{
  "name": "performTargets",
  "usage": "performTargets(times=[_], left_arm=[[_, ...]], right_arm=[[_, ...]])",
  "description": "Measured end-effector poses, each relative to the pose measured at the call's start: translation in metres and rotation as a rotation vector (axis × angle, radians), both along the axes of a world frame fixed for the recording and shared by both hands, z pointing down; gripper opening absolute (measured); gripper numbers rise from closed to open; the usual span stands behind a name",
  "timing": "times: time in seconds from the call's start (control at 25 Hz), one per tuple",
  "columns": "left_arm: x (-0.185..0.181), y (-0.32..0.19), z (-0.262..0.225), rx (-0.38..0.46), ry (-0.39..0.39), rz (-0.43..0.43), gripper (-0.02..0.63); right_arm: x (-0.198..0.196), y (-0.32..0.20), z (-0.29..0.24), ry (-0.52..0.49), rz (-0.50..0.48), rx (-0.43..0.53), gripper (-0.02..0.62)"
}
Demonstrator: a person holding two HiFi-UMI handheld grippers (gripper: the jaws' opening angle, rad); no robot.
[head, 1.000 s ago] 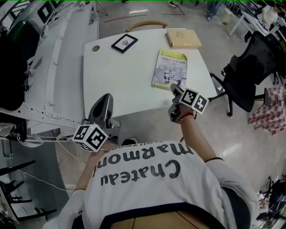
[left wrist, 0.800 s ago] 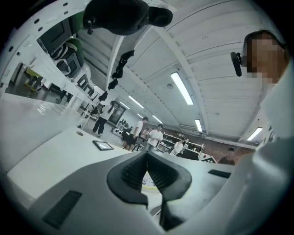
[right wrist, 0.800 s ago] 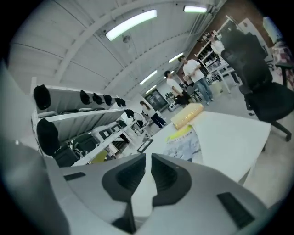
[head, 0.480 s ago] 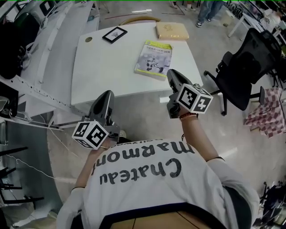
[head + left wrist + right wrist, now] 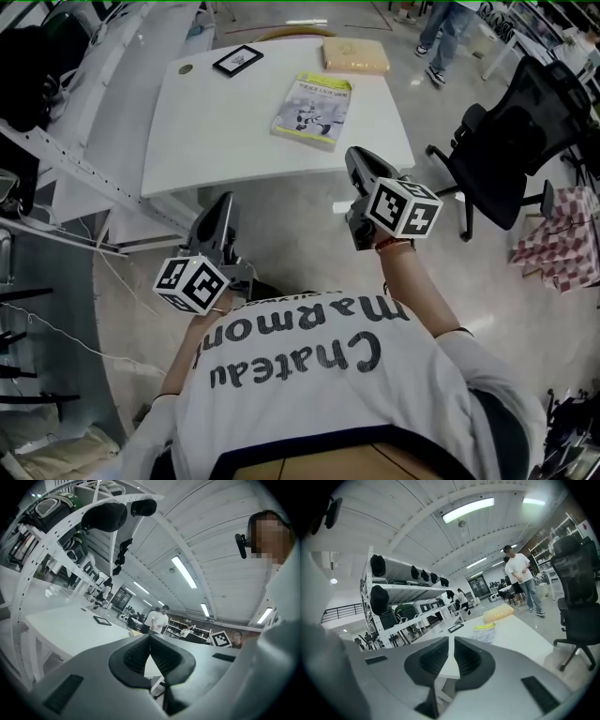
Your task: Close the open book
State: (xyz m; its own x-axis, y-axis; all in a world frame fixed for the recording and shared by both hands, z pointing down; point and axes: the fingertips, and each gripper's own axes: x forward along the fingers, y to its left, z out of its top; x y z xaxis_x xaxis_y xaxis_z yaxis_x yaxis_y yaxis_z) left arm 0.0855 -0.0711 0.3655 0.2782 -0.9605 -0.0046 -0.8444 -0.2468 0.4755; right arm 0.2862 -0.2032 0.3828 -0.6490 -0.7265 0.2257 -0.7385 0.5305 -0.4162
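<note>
The table (image 5: 234, 141) has a smooth, matt white top. The book (image 5: 312, 110) has a paper cover that looks a little glossy. The floor (image 5: 487, 281) is polished and shiny. The left gripper (image 5: 221, 204) and the right gripper (image 5: 355, 157) are of matt grey plastic, and their pads (image 5: 466, 660) are black and ribbed. The chair (image 5: 511, 141) looks like black mesh cloth. The shirt (image 5: 328, 403) is soft pale cloth.

Book (image 5: 312, 110) on table (image 5: 220, 131) (picture frame (image 5: 237, 59) beyond, leftward)

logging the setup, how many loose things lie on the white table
3: a black framed picture far left, a closed yellow-green book right of middle, a tan box or book at the far edge. None seems hidden.
</note>
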Motion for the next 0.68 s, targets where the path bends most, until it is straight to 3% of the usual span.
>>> performTargets(times=[0.68], left_arm=[[-0.006,0.001,-0.001,-0.004,-0.005,-0.012,0.023]], right_arm=[[0.005,0.001,0.016,0.039,-0.003,-0.024,0.055]])
